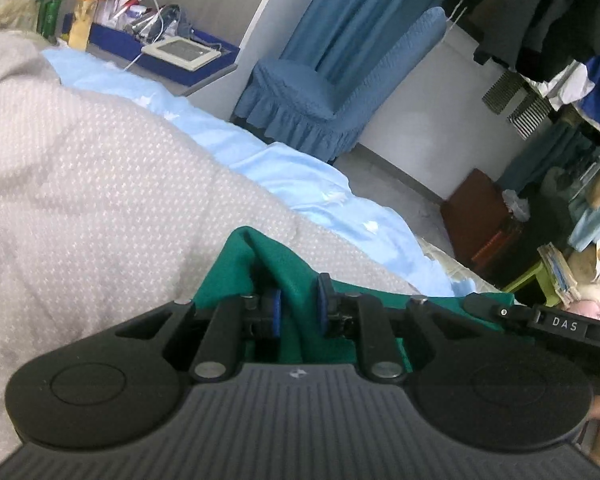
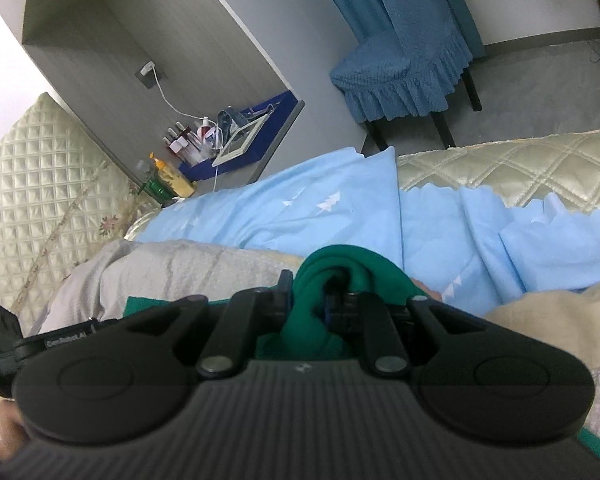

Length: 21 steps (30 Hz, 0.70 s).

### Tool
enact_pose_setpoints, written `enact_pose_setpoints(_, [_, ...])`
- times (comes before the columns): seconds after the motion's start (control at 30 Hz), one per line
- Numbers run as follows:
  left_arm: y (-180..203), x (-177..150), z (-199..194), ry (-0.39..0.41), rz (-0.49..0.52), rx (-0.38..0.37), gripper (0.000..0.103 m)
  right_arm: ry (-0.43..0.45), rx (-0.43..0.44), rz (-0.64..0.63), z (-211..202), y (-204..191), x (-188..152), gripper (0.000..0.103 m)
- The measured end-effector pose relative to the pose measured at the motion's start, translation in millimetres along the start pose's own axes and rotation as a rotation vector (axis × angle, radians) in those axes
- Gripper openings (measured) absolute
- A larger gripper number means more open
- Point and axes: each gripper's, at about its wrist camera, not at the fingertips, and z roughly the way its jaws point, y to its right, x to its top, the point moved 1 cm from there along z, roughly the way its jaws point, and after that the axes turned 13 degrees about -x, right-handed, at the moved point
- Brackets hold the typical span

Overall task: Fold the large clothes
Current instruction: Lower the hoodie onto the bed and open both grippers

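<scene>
A green garment [image 1: 288,280] lies bunched over a grey-white dotted blanket [image 1: 100,168] on the bed. My left gripper [image 1: 298,312] is shut on a fold of the green garment, which rises between its blue pads. In the right wrist view my right gripper [image 2: 308,300] is shut on another bunched part of the green garment [image 2: 340,272], which wraps over and hides the fingertips. The other gripper's body shows at each view's edge.
A light blue sheet [image 2: 340,216] covers the bed beyond the blanket, over a cream quilted cover [image 2: 520,160]. A blue-covered chair [image 1: 320,92] stands on the floor. A nightstand [image 1: 160,52] holds bottles and a tablet. Clothes racks [image 1: 560,40] stand at the right.
</scene>
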Motion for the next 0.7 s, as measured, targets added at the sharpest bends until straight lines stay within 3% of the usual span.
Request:
enact_pose_setpoints(0.03, [6,1,-4,-0.003,0.014,0.008,0.024,0.001,-0.001,-0.002,-2,0,0,0.018])
enact_pose_setpoints(0.1, [25,2,-16,-0.009,0.049,0.055,0.04,0.007,-0.015,-0.003,-7,-1,1,0.019])
enact_pose_setpoints(0.13, [29,4,-18,-0.011,0.067,0.073,0.054,0.011,-0.02,-0.01,-9,-3,2,0.02])
enact_pose_setpoints(0.2, [43,7,-30,-0.011,0.09,0.074,0.062,0.02,-0.025,-0.036,-19,-10,3,0.024])
enact_pose_setpoints(0.27, [59,6,-47,0.001,0.11,0.107,0.067,0.025,-0.038,-0.053,-27,-16,3,0.041])
enact_pose_setpoints(0.37, [77,5,-71,0.027,0.141,0.126,0.068,0.057,-0.058,-0.105,-50,-30,-2,0.063])
enact_pose_setpoints(0.47, [97,-2,-99,0.041,0.167,0.139,0.068,0.093,-0.079,-0.149,-76,-42,-11,0.064])
enact_pose_setpoints(0.7, [152,-42,-183,0.102,0.24,0.135,0.068,0.176,-0.03,-0.208,-166,-69,-51,0.064])
